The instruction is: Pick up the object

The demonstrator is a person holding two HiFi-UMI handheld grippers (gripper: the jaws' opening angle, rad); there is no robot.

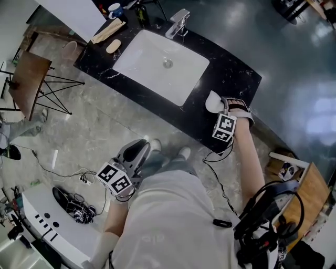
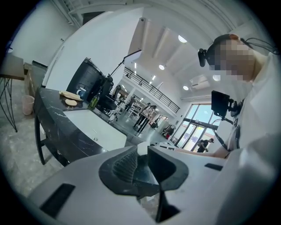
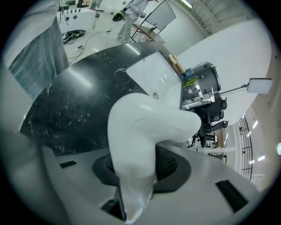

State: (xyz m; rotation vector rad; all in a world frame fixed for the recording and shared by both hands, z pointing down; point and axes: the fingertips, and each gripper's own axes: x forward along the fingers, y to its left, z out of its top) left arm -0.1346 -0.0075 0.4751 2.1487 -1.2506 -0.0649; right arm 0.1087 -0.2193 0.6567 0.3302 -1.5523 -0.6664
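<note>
A white, smooth, curved object [image 1: 212, 102] is over the near right part of the black marble counter [image 1: 233, 73]. My right gripper [image 1: 222, 104] is shut on it. In the right gripper view the white object [image 3: 145, 125] fills the middle and rises out from between the jaws of the right gripper [image 3: 136, 171]. Whether it touches the counter I cannot tell. My left gripper [image 1: 140, 149] hangs low in front of the person's body, off the counter, above the floor. In its own view the left gripper [image 2: 139, 165] has its dark pads together with nothing between them.
A white sink [image 1: 157, 68] is set in the counter, with a faucet [image 1: 178, 23] behind it. Wooden soap items [image 1: 111, 39] and a cup [image 1: 115, 9] sit at the far left end. A wooden folding table [image 1: 29, 79] and cables [image 1: 73, 205] are on the floor at left.
</note>
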